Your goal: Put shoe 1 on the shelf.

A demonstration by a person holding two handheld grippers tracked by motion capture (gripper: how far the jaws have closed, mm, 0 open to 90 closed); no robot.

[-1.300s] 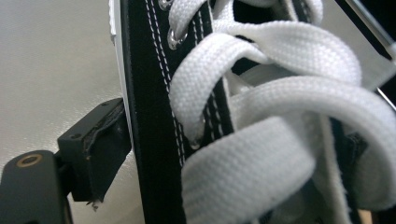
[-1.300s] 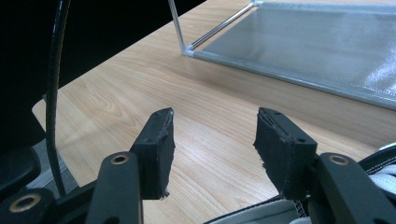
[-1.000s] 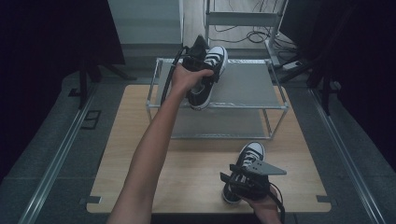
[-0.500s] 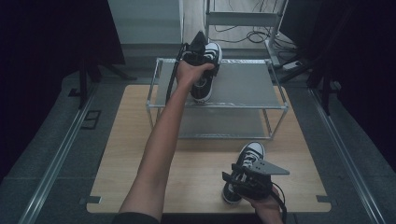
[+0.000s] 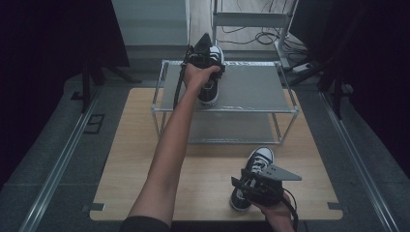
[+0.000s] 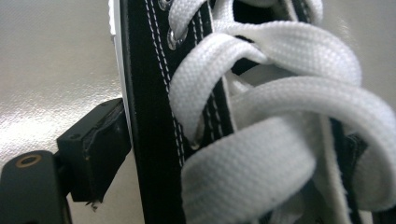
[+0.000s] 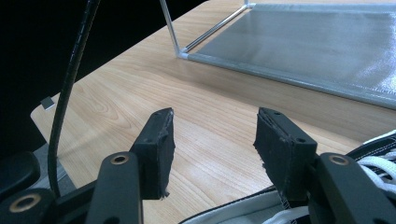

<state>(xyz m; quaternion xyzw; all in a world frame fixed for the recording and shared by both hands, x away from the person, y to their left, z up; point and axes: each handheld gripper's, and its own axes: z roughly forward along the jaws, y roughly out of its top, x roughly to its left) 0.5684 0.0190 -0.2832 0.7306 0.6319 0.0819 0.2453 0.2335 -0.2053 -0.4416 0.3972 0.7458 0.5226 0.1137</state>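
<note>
The wooden surface (image 5: 145,159) carries a two-tier metal shelf rack (image 5: 251,92) at its far half, with the near half open to the person's side.

On the rack's top shelf sits a black-and-white sneaker (image 5: 211,89), towards the left end, toe pointing at the near edge. The left claw (image 5: 202,58) is at this shoe, the person's left forearm stretching out over the surface to reach it. In the left gripper view the shoe's black canvas side (image 6: 154,140) lies hard against one black jaw, with the white laces (image 6: 261,154) bulging up close to the lens; the other jaw is hidden behind the shoe. The left claw is pinching the sneaker at its laced upper, and the sole appears to rest on the shelf top, though actual contact cannot be confirmed.

A second sneaker (image 5: 256,166) lies on the surface near the front edge, right of centre, toe towards the rack. The right claw (image 5: 246,186) sits just above its heel end. In the right gripper view its two jaws stand spread apart with bare wood between them; the second sneaker's rim and laces (image 7: 373,163) show low at the right, beside the jaw and not gripped.
</note>
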